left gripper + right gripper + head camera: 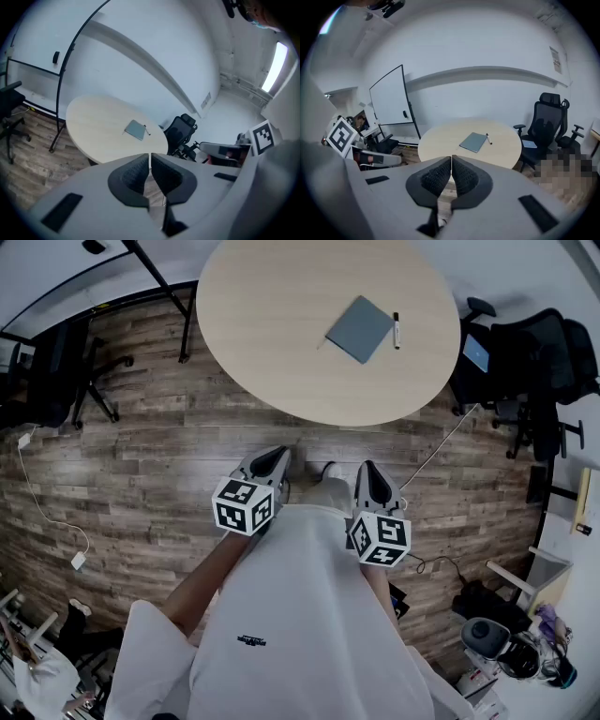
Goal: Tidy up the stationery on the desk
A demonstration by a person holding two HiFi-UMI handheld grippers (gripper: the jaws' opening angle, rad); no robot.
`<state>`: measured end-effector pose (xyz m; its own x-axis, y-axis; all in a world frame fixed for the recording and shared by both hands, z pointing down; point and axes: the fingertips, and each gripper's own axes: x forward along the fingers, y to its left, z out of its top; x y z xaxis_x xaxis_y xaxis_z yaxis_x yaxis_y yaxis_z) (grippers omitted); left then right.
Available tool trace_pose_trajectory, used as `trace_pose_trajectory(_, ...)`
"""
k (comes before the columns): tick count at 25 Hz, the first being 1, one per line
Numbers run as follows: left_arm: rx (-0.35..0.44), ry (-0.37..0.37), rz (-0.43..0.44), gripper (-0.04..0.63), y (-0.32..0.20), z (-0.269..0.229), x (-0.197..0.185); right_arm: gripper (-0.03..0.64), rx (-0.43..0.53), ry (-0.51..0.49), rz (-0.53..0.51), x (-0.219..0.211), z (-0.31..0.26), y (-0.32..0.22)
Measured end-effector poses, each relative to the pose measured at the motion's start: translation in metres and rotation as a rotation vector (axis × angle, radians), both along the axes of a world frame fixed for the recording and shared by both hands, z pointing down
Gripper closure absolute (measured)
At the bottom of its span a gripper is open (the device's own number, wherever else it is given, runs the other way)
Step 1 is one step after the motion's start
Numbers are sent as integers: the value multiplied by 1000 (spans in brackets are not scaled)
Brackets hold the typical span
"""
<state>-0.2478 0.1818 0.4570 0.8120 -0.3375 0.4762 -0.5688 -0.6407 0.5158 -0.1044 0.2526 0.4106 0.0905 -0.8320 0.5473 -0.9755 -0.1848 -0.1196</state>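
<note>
Before the round pale wooden desk (281, 334), left tool (272, 461) and right tool (367, 474) are closed, empty; unopened, they could roll the slim white marker (396, 330).

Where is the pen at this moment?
In the head view, the pen lies on the round table's right part, just right of the grey notebook.

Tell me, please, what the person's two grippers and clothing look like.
The left gripper and right gripper are light grey with black ribbed pads; each carries a white cube with black square markers. The person wears a white short-sleeved top.
</note>
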Motion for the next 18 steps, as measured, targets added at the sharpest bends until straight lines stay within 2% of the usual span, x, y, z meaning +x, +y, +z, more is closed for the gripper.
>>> trace_pose_trajectory(3, 37, 23, 62, 563, 49, -30, 15, 583, -3, -11, -39, -4, -3, 20)
trace_pose_trajectory(5, 72, 2, 96, 563, 71, -36, 26, 583, 7, -29, -52, -1, -3, 30)
trace_pose_trajectory(8, 100, -34, 73, 563, 95, -38, 44, 582, 30, -47, -74, 15, -9, 55)
trace_pose_trajectory(14, 153, -71, 64, 563, 153, -48, 124, 581, 43, -70, -97, 92, -7, 127)
trace_pose_trajectory(18, 137, -86, 25, 563, 188, -39, 166, 581, 75, -91, -104, 142, 0, 160)
